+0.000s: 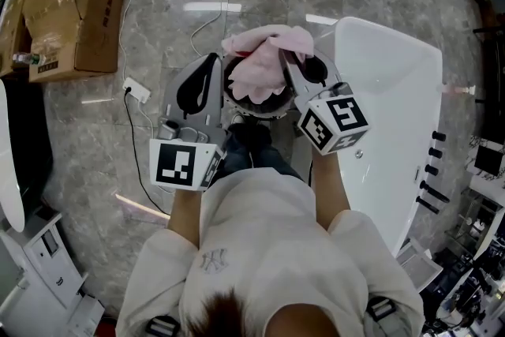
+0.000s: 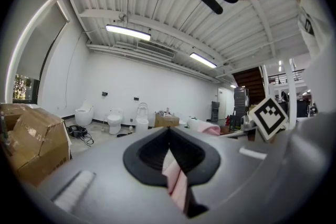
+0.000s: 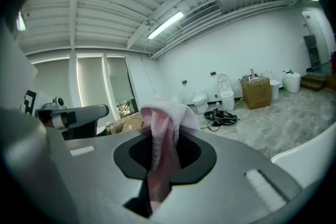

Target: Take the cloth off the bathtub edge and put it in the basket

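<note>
A pink cloth hangs bunched between both grippers, over a dark round basket on the floor in front of the person. My left gripper is shut on a thin fold of the cloth, which shows between its jaws in the left gripper view. My right gripper is shut on a thicker bunch of the cloth, which sticks up past its tips. The white bathtub lies just to the right, its edge bare.
A cardboard box sits on the marble floor at the far left. A power strip and cables run beside the left gripper. Black fittings line the tub's right side. Toilets stand along the far wall.
</note>
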